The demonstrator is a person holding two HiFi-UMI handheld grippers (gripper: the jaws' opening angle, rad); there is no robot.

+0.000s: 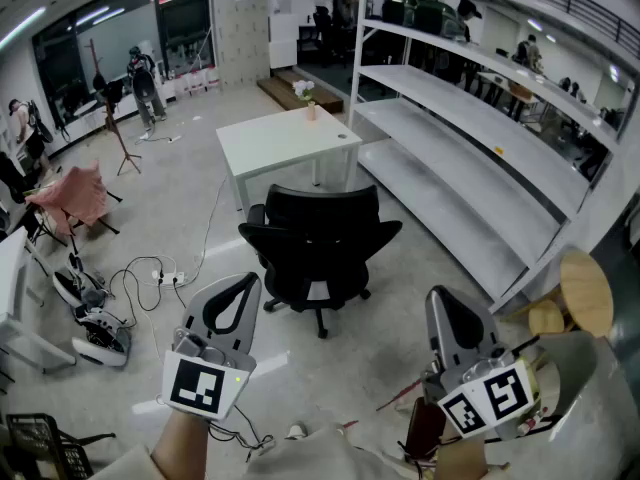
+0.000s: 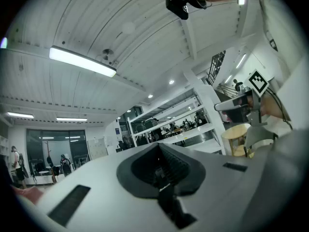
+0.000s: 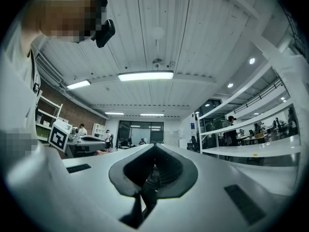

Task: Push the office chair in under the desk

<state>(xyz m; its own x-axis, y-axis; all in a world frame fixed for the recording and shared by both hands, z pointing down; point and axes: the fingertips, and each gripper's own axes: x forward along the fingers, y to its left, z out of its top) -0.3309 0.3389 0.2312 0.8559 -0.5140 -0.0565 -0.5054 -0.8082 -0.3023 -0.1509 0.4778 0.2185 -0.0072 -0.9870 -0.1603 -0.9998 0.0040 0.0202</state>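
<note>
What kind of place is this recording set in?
Probably an open-plan office or lab workspace, possibly still being fitted out. A white desk and black office chair stand on a bare floor beside long, empty white shelving, with loose cables trailing nearby.

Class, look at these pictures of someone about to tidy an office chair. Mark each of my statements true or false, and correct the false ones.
1. The office chair is black. True.
2. The chair is tucked fully under the desk. False: its backrest and seat stand in plain sight in front of the desk's near edge.
3. The left gripper grips the chair's backrest. False: it is shut on nothing and is held apart from the chair.
4. A vase of flowers stands on the desk. True.
5. The right gripper has its jaws wide apart. False: its jaws are together, with nothing between them.
</note>
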